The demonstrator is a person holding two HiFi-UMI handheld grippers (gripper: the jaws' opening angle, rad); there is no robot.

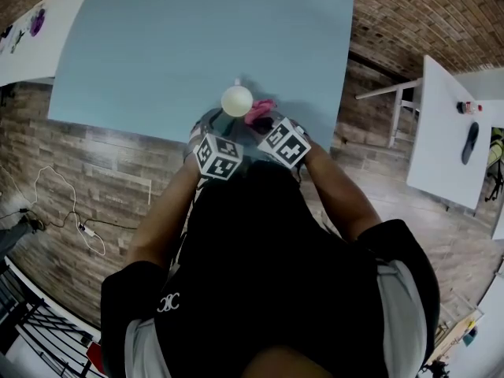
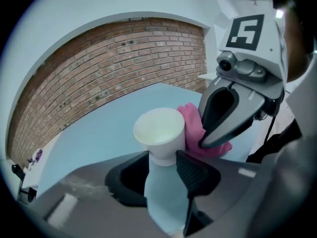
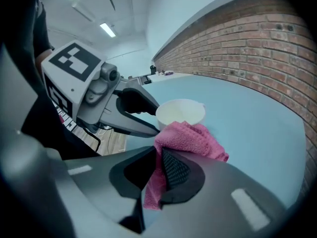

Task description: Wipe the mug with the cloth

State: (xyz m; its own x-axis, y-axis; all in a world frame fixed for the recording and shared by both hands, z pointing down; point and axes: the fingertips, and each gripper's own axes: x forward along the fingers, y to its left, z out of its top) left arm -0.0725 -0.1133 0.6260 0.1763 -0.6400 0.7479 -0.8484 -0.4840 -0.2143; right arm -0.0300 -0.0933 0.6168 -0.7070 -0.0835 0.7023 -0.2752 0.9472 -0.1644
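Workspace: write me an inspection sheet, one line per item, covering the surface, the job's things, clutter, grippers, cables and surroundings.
Surface: light blue table, carrying only the job's things.
Job's things: white mug upright; pink cloth right beside it, seemingly touching its side.
Clutter: nothing seen on the blue table.
Grippers: left gripper, fingers closed on the mug's body; right gripper, fingers closed on the cloth.
Cables: white cable lying on the floor, left of the person.
Surroundings: brick wall; wood-look floor; white side table at right with small items on it.
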